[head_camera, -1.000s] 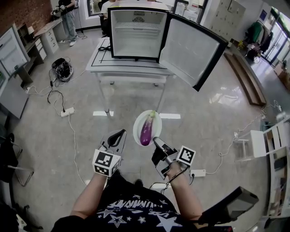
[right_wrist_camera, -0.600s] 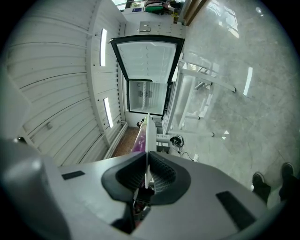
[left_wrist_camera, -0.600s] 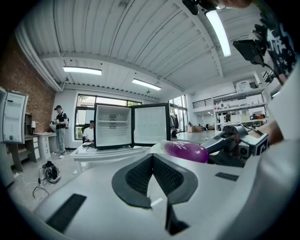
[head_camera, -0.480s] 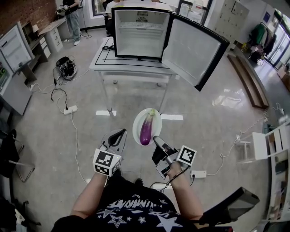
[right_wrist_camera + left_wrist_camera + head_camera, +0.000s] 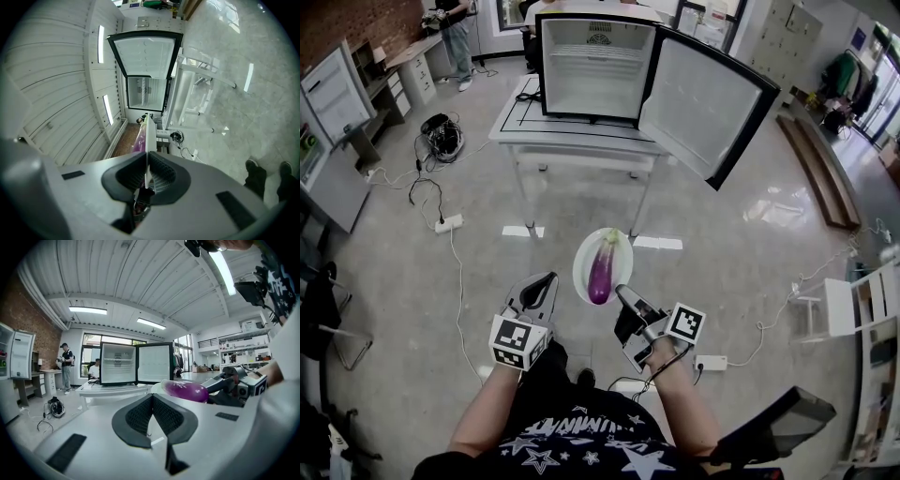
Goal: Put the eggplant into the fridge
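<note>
A purple eggplant (image 5: 602,268) with a green stem lies on a white plate (image 5: 582,271) held in the air. My right gripper (image 5: 620,292) is shut on the plate's near rim; in the right gripper view the plate (image 5: 149,136) runs edge-on out of the jaws. My left gripper (image 5: 546,280) hovers just left of the plate, shut and holding nothing; its view shows the eggplant (image 5: 185,391) to the right. The small fridge (image 5: 592,67) stands open on a white table (image 5: 572,136) ahead, its shelves bare and its door (image 5: 701,106) swung out to the right.
Cables and a power strip (image 5: 448,224) trail over the floor to the left. Desks and cabinets (image 5: 337,103) line the left wall, where a person (image 5: 457,26) stands at the far end. A white shelf unit (image 5: 862,298) stands on the right. Grey floor lies between me and the table.
The fridge and table have slid slightly lower and closer in the head view. Both grippers and the plate with the eggplant keep the same hold and pose.
</note>
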Available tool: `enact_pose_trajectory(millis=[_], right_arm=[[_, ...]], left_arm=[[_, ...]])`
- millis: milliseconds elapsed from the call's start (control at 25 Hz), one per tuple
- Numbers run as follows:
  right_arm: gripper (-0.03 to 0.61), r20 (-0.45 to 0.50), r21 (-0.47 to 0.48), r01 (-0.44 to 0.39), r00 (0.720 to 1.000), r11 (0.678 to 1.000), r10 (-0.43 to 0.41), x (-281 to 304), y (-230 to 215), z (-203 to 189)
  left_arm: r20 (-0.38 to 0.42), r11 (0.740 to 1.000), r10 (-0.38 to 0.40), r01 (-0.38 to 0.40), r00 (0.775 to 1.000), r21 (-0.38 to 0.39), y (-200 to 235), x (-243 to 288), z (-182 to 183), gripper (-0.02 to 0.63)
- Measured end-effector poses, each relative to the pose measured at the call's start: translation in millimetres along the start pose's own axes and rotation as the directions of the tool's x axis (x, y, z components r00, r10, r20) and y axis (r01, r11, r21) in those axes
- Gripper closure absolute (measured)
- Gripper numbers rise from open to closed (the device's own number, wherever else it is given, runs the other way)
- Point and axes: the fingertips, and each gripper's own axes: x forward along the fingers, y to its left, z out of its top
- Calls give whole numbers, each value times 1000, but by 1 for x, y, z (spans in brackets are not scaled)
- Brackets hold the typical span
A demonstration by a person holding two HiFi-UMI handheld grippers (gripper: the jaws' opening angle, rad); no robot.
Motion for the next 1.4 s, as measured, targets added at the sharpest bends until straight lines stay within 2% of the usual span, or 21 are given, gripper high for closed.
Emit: enact_pose_trajectory(millis=[280,640,1400], right_arm=[[557,2,-7,7,1000,1000,-7,19,-1,12],[557,44,-9,16,999,1000,-16,52,-7,45],[557,73,2,42,996,999,-42,188,-16,126]], left_arm=[[0,1000,8,-8,1000,-26,20,17,-1,604],[8,999,-45,46,999,-17,47,65,8,604],[5,996,-63,63,998,-59,172,179,26,604]])
